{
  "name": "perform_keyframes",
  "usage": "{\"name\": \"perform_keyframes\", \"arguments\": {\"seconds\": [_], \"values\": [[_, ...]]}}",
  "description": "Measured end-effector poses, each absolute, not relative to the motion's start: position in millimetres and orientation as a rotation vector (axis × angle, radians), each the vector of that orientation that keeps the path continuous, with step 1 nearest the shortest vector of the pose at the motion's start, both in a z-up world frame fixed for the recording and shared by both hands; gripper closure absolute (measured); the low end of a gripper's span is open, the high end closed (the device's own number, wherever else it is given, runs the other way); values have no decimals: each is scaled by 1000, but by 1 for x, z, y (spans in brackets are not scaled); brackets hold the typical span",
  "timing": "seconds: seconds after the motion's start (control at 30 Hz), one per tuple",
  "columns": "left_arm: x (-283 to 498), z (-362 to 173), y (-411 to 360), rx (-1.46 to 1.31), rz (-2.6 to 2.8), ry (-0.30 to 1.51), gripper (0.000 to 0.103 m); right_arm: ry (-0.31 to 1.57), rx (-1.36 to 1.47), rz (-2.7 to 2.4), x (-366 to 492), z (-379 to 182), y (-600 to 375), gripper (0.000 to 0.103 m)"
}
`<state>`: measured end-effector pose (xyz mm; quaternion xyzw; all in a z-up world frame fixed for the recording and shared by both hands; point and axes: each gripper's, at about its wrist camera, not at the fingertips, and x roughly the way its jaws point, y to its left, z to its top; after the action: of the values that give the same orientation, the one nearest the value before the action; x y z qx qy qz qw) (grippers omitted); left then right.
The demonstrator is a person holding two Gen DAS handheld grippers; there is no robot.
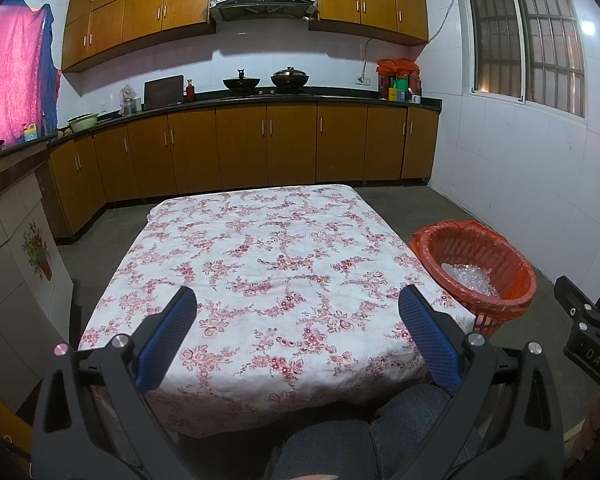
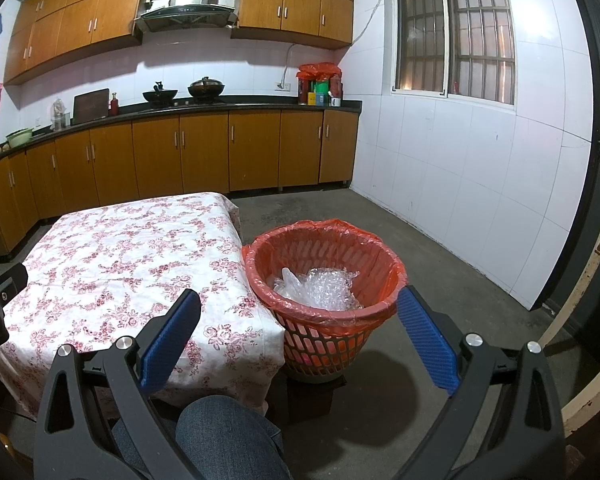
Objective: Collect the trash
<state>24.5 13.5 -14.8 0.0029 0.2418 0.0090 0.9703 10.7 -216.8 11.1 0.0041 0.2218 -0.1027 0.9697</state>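
Since both the left tongs [image 1: 296, 320] and the right tongs [image 2: 300, 324] are spread wide with nothing held between their blue pads, the step in hand is judged to be a last check for leftovers. No trash is seen on the table [image 1: 260, 240] ahead of the left tongs; crumpled clear plastic [image 2: 316, 286] already lies in the bin [image 2: 328, 334], just ahead of the right tongs and beside the table's corner. A slow sweep over cloth and floor is advised, the tongs kept apart.
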Motion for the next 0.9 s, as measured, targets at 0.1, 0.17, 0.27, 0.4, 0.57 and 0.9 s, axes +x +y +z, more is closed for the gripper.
{"name": "perform_keyframes", "arguments": {"seconds": [0.1,0.17,0.27,0.4,0.57,0.9], "values": [[25,-15,14,6,18,488,4,448,8,-207,11,12,-217,5],[24,-15,14,6,18,487,4,448,7,-207,11,11,-217,5],[25,-16,12,6,17,488,4,448,8,-207,11,11,-217,5],[25,-17,11,6,14,492,4,449,8,-207,10,12,-217,5],[27,-17,9,7,12,494,4,449,8,-207,11,12,-217,5],[27,-17,9,6,12,495,4,449,8,-207,11,12,-218,5]]}}
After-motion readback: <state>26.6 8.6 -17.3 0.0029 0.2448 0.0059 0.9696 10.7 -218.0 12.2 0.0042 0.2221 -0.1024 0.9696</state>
